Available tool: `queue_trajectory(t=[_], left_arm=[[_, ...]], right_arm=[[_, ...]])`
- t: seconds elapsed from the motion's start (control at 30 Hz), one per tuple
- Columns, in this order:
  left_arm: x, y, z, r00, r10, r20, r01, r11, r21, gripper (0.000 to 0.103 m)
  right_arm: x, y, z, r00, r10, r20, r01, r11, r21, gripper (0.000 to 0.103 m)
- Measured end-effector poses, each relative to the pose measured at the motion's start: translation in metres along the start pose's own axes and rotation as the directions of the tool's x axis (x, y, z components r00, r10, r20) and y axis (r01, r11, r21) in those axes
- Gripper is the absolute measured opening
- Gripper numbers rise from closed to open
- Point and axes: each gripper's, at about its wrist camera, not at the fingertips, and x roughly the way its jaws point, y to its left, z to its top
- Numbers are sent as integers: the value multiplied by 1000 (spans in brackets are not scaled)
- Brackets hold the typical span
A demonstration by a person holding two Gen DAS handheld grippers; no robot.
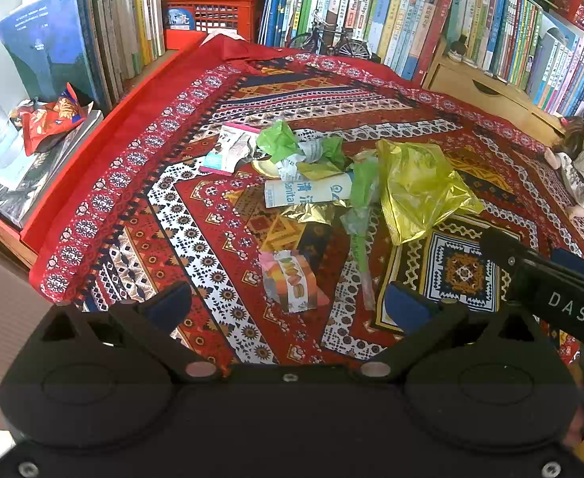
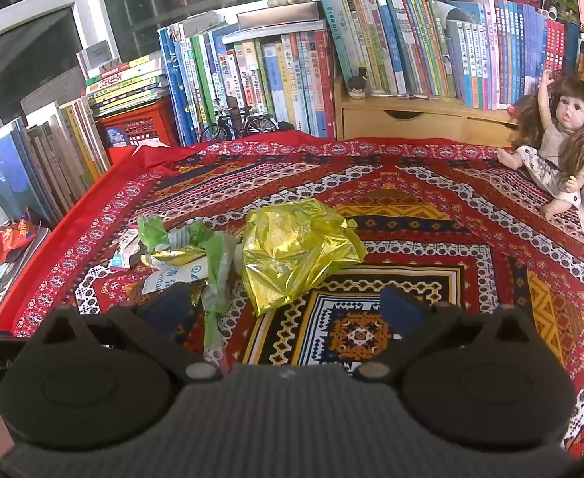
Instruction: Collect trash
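Note:
A heap of trash lies mid-table on the patterned red cloth (image 1: 371, 95): a crumpled yellow foil bag (image 1: 419, 187) (image 2: 292, 251), green plastic scraps (image 1: 280, 139) (image 2: 216, 267), a white wipes packet (image 1: 307, 191) (image 2: 172, 277), a pink and white wrapper (image 1: 230, 149) and a small snack wrapper (image 1: 292, 285). My left gripper (image 1: 288, 304) is open just short of the snack wrapper, with nothing between its fingers. My right gripper (image 2: 288, 306) is open close in front of the yellow bag. Its black body (image 1: 547, 283) shows at the right of the left wrist view.
Rows of books (image 2: 391, 51) line the back and left edges. A red crate (image 1: 216, 12), a model bicycle (image 2: 236, 125), a wooden drawer unit (image 2: 411, 119) and a doll (image 2: 559, 143) border the cloth. A red snack bag (image 1: 50, 117) lies on stacked books at the left.

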Motion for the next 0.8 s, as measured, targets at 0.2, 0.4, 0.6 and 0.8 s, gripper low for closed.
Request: queue_trajectory(t=[0.2, 0.4, 0.6, 0.8], left_arm=[[0, 0, 0, 1000, 0, 1, 0, 1000, 1, 103], [0, -1, 0, 1000, 1, 0, -1, 1000, 0, 103], [0, 0, 0, 1000, 0, 1, 0, 1000, 0, 103], [0, 1, -4, 1000, 2, 0, -2, 1000, -4, 103]], right_arm=[[0, 0, 0, 1000, 1, -1, -1, 1000, 0, 103], [0, 1, 0, 1000, 1, -1, -1, 1000, 0, 103], [0, -1, 0, 1000, 1, -3, -1, 1000, 1, 103], [0, -3, 0, 1000, -6, -3, 6, 1000, 8, 103]])
